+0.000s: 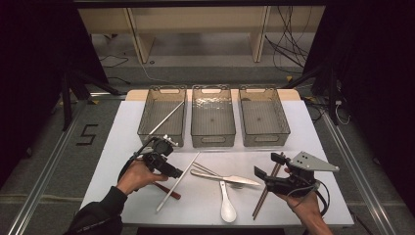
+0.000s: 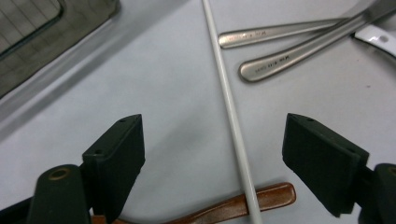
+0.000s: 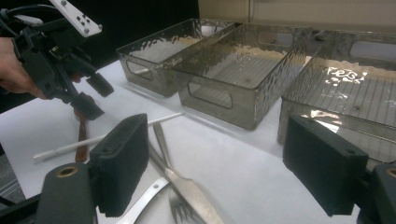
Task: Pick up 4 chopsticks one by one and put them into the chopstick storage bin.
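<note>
**Left gripper lined up over the white chopstick**

The left gripper (image 2: 212,149) hangs low with its jaws wide apart and the white chopstick (image 2: 229,112) running between them – my guess is a pick-up is being set, so both pads can close across the thin shaft. That chopstick lies near the tabletop's front edge, left of centre, crossing a brown chopstick (image 2: 233,205). The right gripper (image 3: 224,161), jaws also apart and empty, waits near the front right corner just beside another brown chopstick (image 1: 264,193) – likely kept clear of the left hand's work.

Counted: three clear bins (image 1: 213,139) in a row along the far edge, the left one holding one pale chopstick (image 1: 166,118); loose on the tabletop, one white chopstick, two brown ones, one white spoon (image 1: 227,205), one fork (image 3: 180,207) and one knife (image 1: 230,179)
</note>
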### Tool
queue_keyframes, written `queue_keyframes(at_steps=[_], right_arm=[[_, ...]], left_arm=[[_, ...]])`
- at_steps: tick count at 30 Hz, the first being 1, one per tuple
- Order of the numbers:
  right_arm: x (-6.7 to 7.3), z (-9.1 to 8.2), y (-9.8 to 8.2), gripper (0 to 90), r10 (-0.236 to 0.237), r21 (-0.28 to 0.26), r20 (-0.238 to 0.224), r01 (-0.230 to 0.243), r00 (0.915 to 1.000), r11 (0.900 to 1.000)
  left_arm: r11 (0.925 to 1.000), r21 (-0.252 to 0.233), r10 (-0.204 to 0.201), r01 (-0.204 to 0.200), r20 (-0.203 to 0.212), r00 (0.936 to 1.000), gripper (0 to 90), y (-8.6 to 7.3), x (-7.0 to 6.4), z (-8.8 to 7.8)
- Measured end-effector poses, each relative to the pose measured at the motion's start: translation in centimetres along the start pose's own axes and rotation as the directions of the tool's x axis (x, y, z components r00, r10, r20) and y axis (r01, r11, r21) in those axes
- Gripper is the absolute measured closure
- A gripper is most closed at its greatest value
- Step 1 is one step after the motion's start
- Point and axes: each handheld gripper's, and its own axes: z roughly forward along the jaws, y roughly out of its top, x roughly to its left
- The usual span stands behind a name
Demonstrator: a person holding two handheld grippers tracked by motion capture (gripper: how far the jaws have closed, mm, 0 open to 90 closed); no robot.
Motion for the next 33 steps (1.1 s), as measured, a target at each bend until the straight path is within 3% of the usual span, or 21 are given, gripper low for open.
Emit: queue_keyframes(at_steps=[11, 25, 33], right_arm=[[0.0, 0.0, 0.0, 23.7, 0.0, 0.002, 0.0, 0.0, 1.0, 1.0], [0.0, 0.0, 0.0, 23.8, -0.002, 0.002, 0.001, 0.002, 1.0, 1.0], [0.0, 0.0, 0.0, 23.9, -0.003, 0.003, 0.0, 0.003, 1.0, 1.0]], left_arm=[[0.9937, 0.097, 0.055, -0.055, 0.007, 0.9985, 31.8, -0.7, -1.1, 1.1], [0.9891, 0.136, 0.053, -0.057, 0.036, 0.9979, 47.4, -1.1, -1.4, 2.1], [0.9839, 0.166, 0.063, -0.066, 0.026, 0.9977, 55.8, -1.3, -1.4, 3.0]])
